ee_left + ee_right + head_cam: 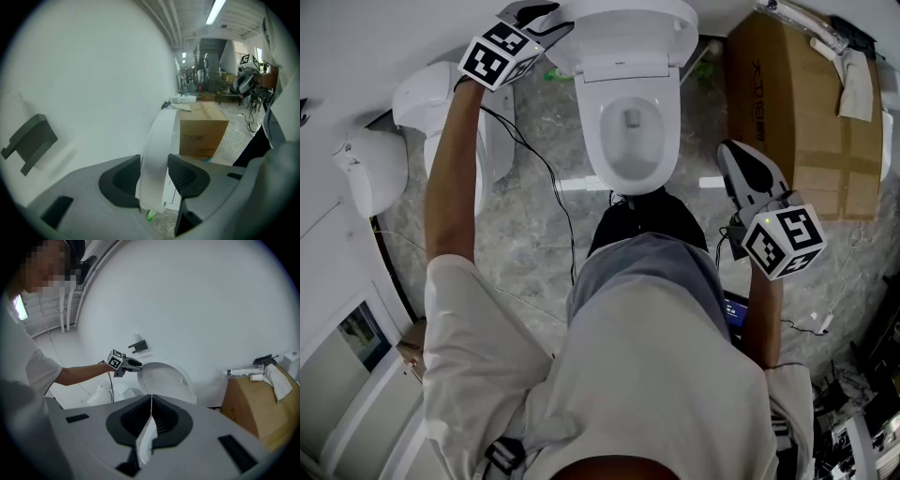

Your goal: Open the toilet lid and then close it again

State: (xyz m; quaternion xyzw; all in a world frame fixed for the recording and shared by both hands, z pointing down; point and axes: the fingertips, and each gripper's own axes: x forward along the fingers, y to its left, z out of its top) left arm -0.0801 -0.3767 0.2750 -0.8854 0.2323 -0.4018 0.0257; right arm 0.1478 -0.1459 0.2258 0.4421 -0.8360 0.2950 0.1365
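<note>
Head view: the left gripper [536, 21] is reaching to the top of the lid [628, 19], which is standing raised, probably so as to swing it down; the bowl [633, 131] is lying open, showing only a little water

Left gripper view: its pads are pinching the lid's rim between them

Right gripper view: the right gripper [150, 420] is idling well apart from the toilet, jaws pressed together, holding nothing
</note>
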